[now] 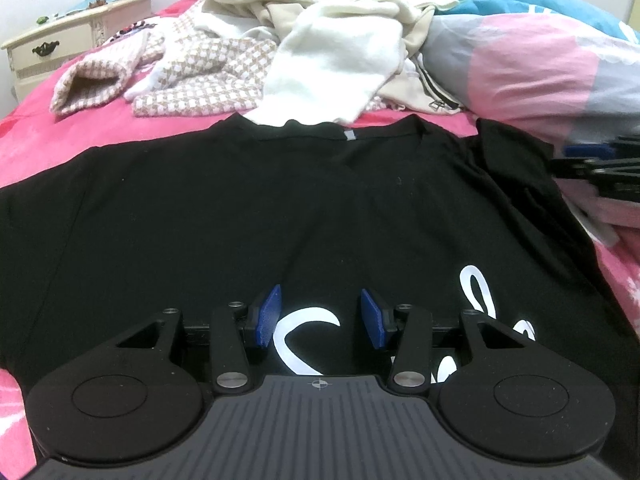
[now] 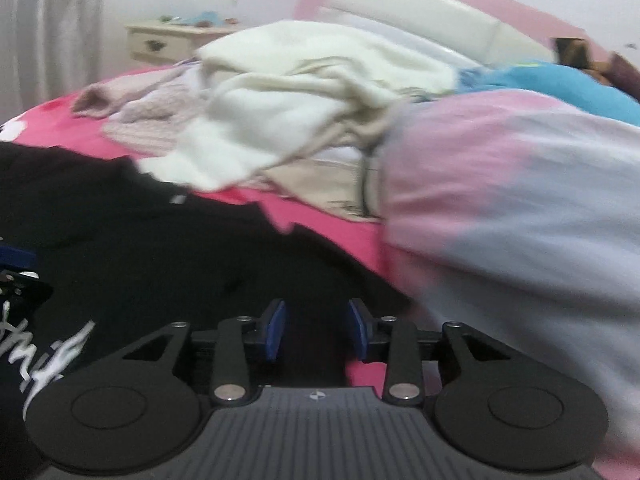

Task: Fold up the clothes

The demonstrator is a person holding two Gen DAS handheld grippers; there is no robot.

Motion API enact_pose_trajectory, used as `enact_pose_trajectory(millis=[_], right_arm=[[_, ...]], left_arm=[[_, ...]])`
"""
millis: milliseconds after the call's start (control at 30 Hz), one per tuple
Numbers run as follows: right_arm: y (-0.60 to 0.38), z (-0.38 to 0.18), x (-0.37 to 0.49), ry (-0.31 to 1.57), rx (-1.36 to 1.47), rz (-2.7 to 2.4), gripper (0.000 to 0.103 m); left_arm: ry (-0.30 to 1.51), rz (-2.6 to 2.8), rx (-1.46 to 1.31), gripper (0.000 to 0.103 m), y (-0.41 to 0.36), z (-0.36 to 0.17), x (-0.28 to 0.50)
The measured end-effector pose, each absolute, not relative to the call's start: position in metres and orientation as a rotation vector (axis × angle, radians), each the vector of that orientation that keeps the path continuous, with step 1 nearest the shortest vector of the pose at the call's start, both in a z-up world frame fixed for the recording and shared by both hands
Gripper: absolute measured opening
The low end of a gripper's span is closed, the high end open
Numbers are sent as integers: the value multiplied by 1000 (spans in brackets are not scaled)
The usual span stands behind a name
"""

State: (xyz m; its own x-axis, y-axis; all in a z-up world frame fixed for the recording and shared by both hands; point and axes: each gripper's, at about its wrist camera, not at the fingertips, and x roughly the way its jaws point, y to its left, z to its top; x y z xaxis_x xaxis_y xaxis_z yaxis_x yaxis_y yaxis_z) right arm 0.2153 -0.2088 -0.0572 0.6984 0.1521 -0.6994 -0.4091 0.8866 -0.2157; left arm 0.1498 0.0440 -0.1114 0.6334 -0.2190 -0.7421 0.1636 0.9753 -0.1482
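The left gripper (image 1: 320,322) hangs over the lower chest of the black T-shirt (image 1: 224,208), its blue pads (image 1: 267,322) spread wide with nothing between them; white lettering (image 1: 304,340) shows through the gap. It is released and appears to touch no cloth. The right gripper (image 2: 316,330) is likewise released, pads moderately apart and empty, poised above the shirt's edge where black cloth meets the pink bedsheet (image 2: 324,216). That view is blurred, so contact with the cloth cannot be confirmed.

The T-shirt lies spread flat, front side up, collar (image 1: 320,130) at 12 o'clock from the left gripper, the far sleeve (image 1: 508,156) at 2 o'clock doubled over. This flat layout likely serves as the starting position for folding; no fold across the body is made yet.

Beyond the collar, at 12 o'clock, a pile of unfolded clothes (image 1: 336,40) waits: a cream garment on top, a checked knit (image 1: 192,80) at 11 o'clock. A pink-and-grey quilt (image 1: 532,72) lies bunched at 2 o'clock, just beside the sleeve. A bedside cabinet (image 1: 60,40) stands at 10 o'clock, off the bed.
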Motion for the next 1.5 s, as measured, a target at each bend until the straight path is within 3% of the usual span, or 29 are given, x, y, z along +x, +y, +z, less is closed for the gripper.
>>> enact_pose_trajectory(millis=[67, 133, 167, 200, 300, 600, 900, 1067, 1133, 1267, 1367, 1500], right_arm=[[-204, -68, 229, 783, -362, 313, 37], [-202, -79, 242, 831, -353, 299, 27], [-204, -83, 247, 842, -351, 270, 9], [-211, -82, 248, 836, -339, 232, 5], [-238, -66, 243, 777, -277, 117, 3], [-257, -45, 220, 693, -306, 60, 2], [-265, -37, 205, 663, -393, 58, 2], [-259, -51, 186, 683, -616, 69, 2], [-260, -45, 178, 669, -630, 75, 4], [-254, -10, 155, 517, -599, 98, 34], [-233, 4, 154, 459, -589, 204, 34], [-192, -30, 208, 620, -563, 404, 28]], left_arm=[[855, -217, -67, 44, 43, -111, 149], [853, -216, -66, 44, 43, -111, 148], [853, -216, -68, 44, 44, -111, 148], [852, -216, -69, 44, 44, -112, 148], [846, -211, -65, 44, 45, -109, 147], [720, -326, -28, 44, 11, -80, 170], [718, -385, 68, 44, -49, -119, 230], [697, -371, 36, 45, -56, -126, 239], [691, -365, 2, 45, -53, -125, 239], [671, -374, -16, 45, -42, -117, 231], [658, -360, 31, 45, -34, -113, 224], [674, -307, 68, 45, -22, -112, 219]])
